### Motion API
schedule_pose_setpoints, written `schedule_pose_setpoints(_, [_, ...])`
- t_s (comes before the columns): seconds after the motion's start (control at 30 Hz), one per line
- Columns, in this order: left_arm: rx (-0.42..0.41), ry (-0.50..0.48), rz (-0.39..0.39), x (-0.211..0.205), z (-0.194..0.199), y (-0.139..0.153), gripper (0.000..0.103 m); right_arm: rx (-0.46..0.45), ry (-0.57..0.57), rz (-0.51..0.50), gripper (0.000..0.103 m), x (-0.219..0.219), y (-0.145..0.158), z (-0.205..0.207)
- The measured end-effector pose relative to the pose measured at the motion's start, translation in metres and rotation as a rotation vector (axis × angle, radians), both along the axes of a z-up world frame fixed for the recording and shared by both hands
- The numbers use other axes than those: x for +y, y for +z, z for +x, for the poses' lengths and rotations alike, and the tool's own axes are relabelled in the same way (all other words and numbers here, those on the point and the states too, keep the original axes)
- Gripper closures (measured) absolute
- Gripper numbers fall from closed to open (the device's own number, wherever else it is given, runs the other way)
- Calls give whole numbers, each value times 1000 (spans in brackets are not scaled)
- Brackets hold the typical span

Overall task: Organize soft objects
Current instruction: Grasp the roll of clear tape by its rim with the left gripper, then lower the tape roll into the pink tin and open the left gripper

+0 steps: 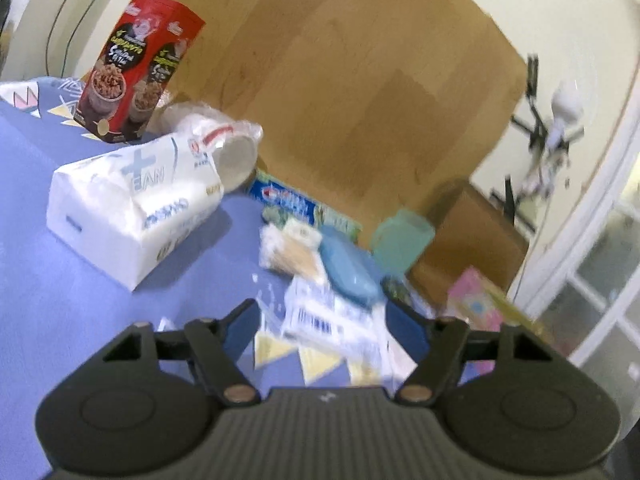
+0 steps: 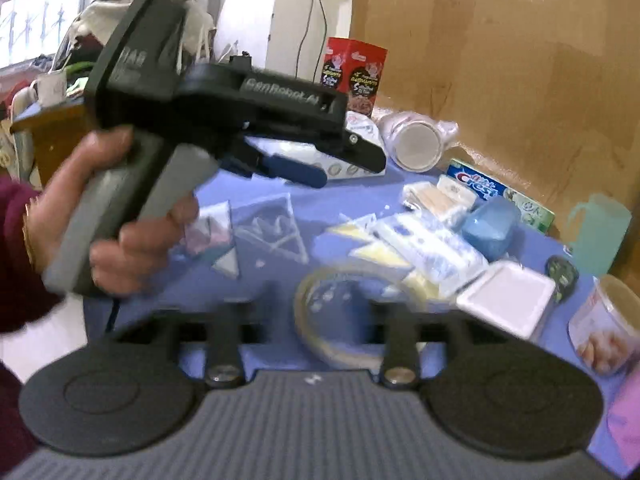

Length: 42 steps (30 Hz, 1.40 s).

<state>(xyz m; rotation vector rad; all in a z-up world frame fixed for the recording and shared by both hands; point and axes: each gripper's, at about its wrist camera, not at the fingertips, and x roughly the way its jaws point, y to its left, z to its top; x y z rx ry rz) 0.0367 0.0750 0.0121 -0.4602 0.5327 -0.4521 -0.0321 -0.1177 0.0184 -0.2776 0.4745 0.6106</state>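
A white tissue pack point(image 1: 132, 204) lies on the blue tablecloth point(image 1: 80, 300), with a wrapped paper roll point(image 1: 224, 140) behind it. A flat plastic packet with a barcode point(image 1: 332, 316), a cotton swab bag point(image 1: 288, 248) and a blue soap case point(image 1: 348, 268) lie ahead of my left gripper point(image 1: 324, 320), which is open and empty above them. In the right wrist view the left gripper point(image 2: 320, 172) hangs over the table, held by a hand. My right gripper point(image 2: 316, 312) is open, its fingers blurred, around nothing, over a tape ring point(image 2: 340, 320).
A red snack box point(image 1: 136, 68) stands at the back by a wooden board point(image 1: 360, 80). A Crest toothpaste box point(image 2: 492, 192), a teal cup point(image 2: 596, 232), a white lidded box point(image 2: 508, 300) and a clear jar point(image 2: 608, 328) sit at the right.
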Motion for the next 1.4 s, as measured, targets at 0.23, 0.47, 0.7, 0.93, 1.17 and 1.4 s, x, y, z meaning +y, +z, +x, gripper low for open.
schedule_pose_setpoints(0.23, [84, -77, 165, -26, -18, 1, 39, 5, -127, 38, 15, -20, -2, -1])
schedule_pose_setpoints(0.47, [120, -116, 281, -62, -19, -13, 66, 133, -143, 89, 27, -32, -18, 25])
schedule_pose_setpoints(0.7, [54, -162, 223, -82, -22, 22, 66, -50, -196, 177, 29, -58, 3, -7])
schedule_pose_setpoints(0.93, [-72, -339, 257, -180, 0, 62, 66, -258, -418, 182, 29, -115, 26, -30])
schedule_pose_setpoints(1.17, [-131, -509, 291, -286, 15, 66, 65, -280, -663, 252, 29, -196, 24, -38])
schedule_pose_setpoints(1.4, [-167, -551, 365, -343, 11, 56, 57, -250, -938, 209, 28, -247, -1, -17])
